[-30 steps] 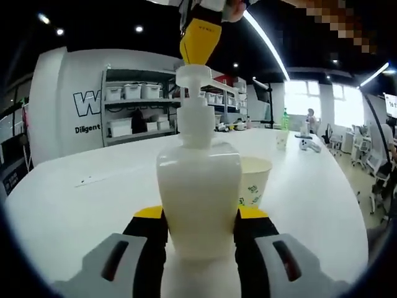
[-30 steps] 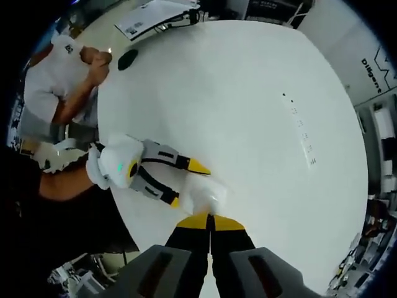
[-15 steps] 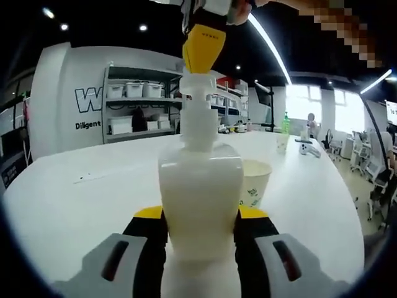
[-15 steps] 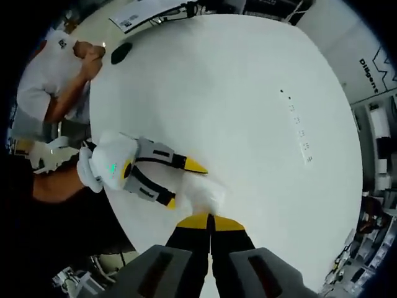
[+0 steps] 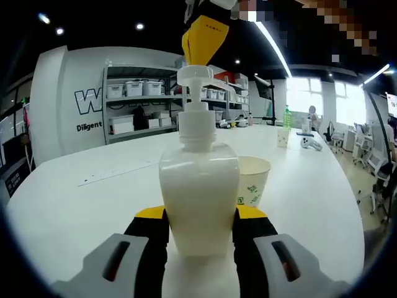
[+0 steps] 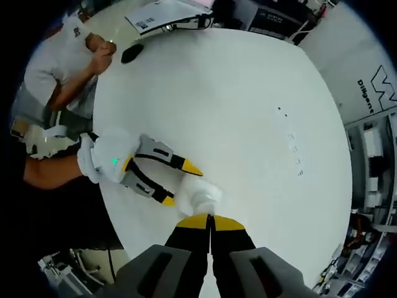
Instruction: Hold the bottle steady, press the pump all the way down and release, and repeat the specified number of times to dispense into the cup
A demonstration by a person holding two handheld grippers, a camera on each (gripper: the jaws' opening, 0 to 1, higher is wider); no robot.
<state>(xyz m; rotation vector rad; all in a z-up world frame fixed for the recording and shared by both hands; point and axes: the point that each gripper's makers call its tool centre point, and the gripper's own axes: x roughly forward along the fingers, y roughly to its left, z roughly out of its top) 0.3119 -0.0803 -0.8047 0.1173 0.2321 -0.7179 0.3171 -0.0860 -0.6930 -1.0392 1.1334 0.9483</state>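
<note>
Left gripper view, bottle [image 5: 198, 202] upright, nozzle toward cup [image 5: 254, 180].

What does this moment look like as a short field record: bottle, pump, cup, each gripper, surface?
bottle: white pump bottle, upright on the table
left gripper: shut on the bottle's sides
pump: pump head raised, spout toward the cup
right gripper: jaws closed, yellow tips at the pump head from above
cup: paper cup just behind the bottle, contents not visible
surface: white table
</note>
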